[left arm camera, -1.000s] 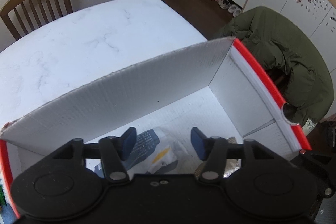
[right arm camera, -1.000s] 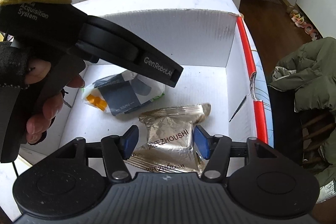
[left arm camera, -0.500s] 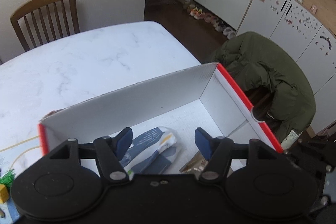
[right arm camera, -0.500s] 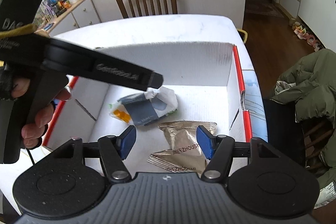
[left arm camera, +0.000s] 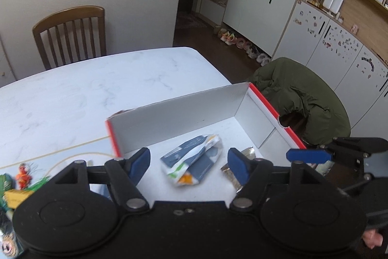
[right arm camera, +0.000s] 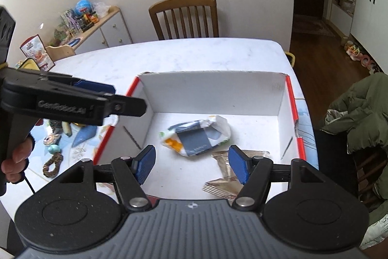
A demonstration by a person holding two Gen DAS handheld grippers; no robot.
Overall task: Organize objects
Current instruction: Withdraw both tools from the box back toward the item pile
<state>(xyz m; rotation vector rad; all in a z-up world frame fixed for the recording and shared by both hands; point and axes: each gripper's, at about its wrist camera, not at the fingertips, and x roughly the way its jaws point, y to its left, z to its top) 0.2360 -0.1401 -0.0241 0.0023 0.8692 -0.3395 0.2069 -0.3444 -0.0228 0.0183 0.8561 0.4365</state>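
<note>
Two hand-held grippers hang over a white cardboard box with red rim edges [right arm camera: 288, 98] on a white marbled counter [right arm camera: 194, 55], both with jaws spread wide and holding nothing. The left gripper [left arm camera: 188, 163] and the right gripper [right arm camera: 191, 163] each look down into the box, where a crumpled white, blue-grey and orange snack packet [right arm camera: 195, 135] lies near the middle of the box floor and a silver foil pouch [right arm camera: 226, 176] lies just beside it, toward the box's near right corner. Outside the box's left wall, small toys and trinkets [right arm camera: 54, 145] sit scattered on the counter, apparently yet to be sorted. With two items boxed, the step in hand looks like going for the next loose piece: best done by clearing the box wall before swinging sideways, keeping the two grippers apart, and coming down on one trinket with the jaws square across its narrowest side. A wooden slat-back chair [right arm camera: 184, 16] stands beyond the box.
</note>
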